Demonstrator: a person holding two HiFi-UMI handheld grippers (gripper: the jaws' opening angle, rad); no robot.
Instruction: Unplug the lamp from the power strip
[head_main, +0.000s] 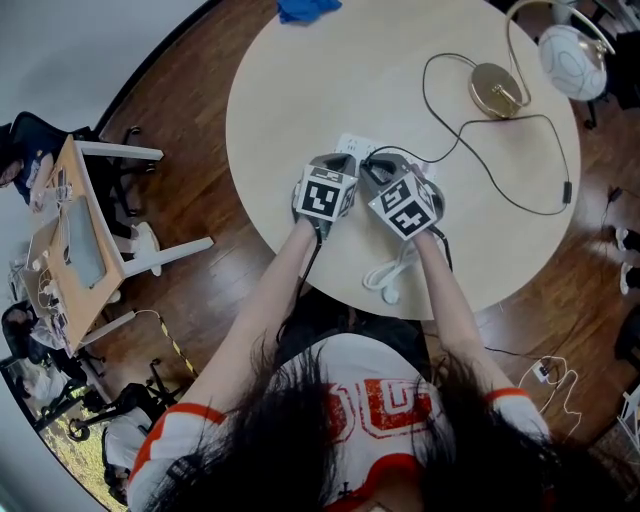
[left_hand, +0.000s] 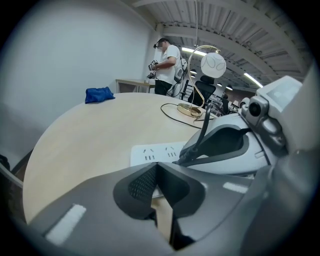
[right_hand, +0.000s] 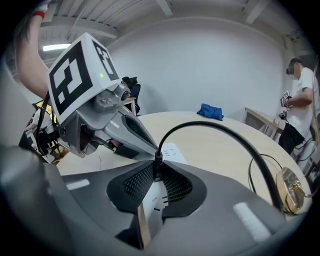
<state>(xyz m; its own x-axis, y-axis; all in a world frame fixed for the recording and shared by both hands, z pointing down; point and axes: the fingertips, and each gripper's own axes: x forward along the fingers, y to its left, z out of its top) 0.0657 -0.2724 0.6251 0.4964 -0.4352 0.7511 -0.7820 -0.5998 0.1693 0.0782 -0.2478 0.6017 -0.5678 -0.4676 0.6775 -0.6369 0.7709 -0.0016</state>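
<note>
Pale wood worktop (head_main: 330, 80); both forearms (head_main: 270, 290) reach forward side by side. The right hand-held gripper (right_hand: 157, 176) pinches the lamp's (head_main: 497, 88) black plug (right_hand: 156, 163) at the white power strip (left_hand: 150, 154). The left hand-held gripper (left_hand: 156, 169), jaws together and empty, points at the strip.

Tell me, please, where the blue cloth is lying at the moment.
In the head view, the blue cloth lies at the table's far edge, left of the lamp and partly cropped.
</note>
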